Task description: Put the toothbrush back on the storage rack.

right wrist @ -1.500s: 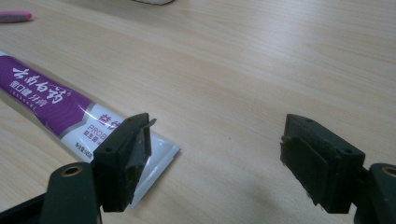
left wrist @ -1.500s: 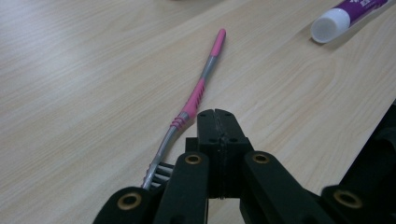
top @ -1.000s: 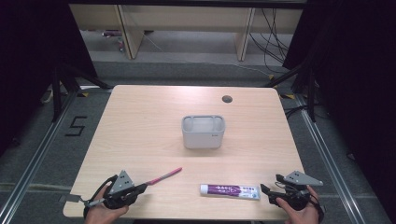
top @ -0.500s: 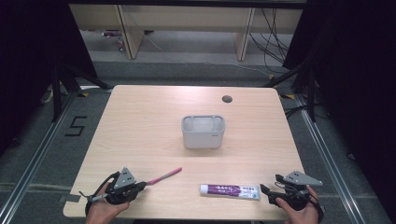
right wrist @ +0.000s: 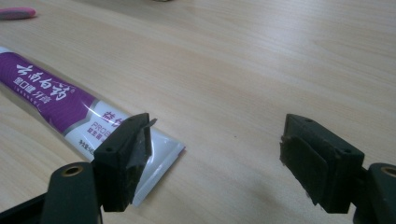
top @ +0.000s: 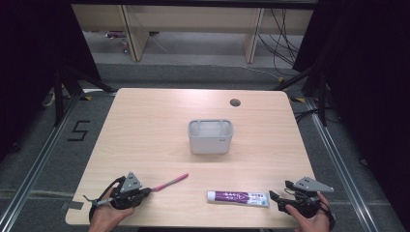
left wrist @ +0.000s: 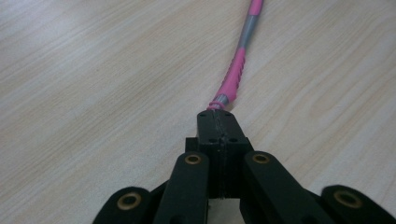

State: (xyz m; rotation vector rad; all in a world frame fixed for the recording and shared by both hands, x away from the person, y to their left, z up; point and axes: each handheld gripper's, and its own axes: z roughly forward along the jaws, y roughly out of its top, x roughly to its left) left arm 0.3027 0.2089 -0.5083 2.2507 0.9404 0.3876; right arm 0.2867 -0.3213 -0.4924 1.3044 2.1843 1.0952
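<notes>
Nearby, toothpaste tube [top: 238,197], grey bin [top: 210,136] beyond

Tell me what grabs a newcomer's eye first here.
The pink toothbrush near the table's front left, its handle end clamped in the left hand-held gripper. Then the purple toothpaste tube lying front right, beside the open right hand-held gripper, and the grey holder standing mid-table.

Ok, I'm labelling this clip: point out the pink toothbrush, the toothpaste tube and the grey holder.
pink toothbrush [top: 170,181], high view, mid-handle.
toothpaste tube [top: 238,197], high view, purple printed middle.
grey holder [top: 211,143], high view, front wall.
</notes>
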